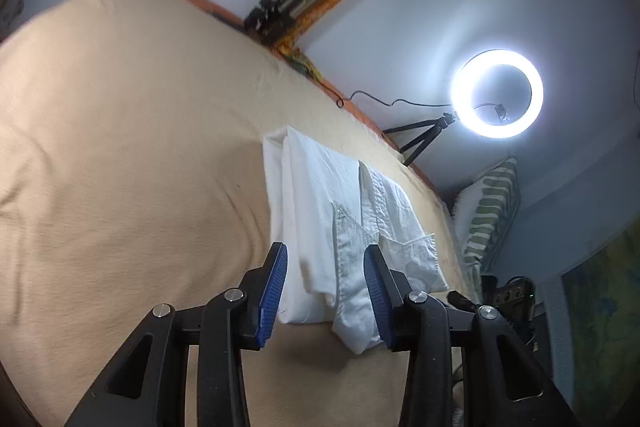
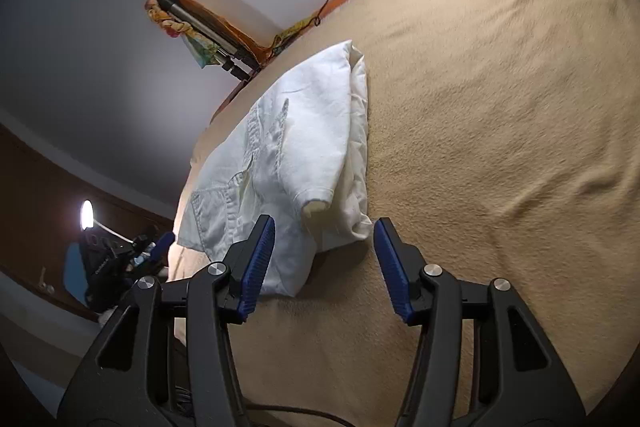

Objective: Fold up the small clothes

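In the left wrist view, the left gripper (image 1: 325, 291), black with blue ribbed pads, stood partly open with nothing pinched. Between and beyond its fingers lay the white cotton button-up shirt (image 1: 320, 195), already folded into a long narrow strip on the tan fleece blanket (image 1: 120, 147). The strip's near end lay between the pads but was not pressed. To fold well, I judged each gripper should take one near corner through all layers and carry them evenly toward the far end. The strip's right side ran close to the blanket's far orange edge (image 1: 360, 111), where a lit white ring lamp on a small black tripod (image 1: 497, 93) stood; broad open blanket lay to the left.

In the right wrist view, the right gripper (image 2: 325, 267) was half open and empty. The shirt (image 2: 304, 131) reached its left pad, with a short sleeve hem near the gap. Bare blanket (image 2: 500, 147) spread right and far, giving room to swing. The left gripper's (image 2: 162, 243) blue tip showed at the left.
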A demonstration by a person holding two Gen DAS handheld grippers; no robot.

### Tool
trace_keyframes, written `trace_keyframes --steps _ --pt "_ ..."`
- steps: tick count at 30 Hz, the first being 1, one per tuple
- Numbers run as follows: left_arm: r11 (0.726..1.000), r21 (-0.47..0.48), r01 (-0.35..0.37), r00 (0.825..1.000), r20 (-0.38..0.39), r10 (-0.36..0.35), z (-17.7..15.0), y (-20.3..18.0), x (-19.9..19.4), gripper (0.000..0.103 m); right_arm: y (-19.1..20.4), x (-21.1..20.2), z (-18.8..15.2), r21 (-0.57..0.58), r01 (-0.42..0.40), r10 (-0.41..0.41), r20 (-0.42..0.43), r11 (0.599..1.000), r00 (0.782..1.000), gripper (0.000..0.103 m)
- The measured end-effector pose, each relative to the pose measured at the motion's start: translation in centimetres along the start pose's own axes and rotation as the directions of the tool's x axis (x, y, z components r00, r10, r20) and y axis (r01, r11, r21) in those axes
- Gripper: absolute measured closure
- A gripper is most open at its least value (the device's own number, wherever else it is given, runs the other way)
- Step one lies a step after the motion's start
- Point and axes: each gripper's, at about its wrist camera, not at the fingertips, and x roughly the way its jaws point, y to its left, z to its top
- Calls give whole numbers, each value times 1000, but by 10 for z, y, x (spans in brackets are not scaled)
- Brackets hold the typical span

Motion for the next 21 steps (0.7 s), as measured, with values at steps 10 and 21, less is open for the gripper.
trace_keyframes --steps 10,21 --pt "991 -98 93 988 -113 -104 5 2 47 103 14 23 14 -9 -92 91 -55 996 994 97" --pt "996 -74 -44 987 -158 32 -13 28 46 103 -7 27 2 103 -113 124 -105 988 987 100"
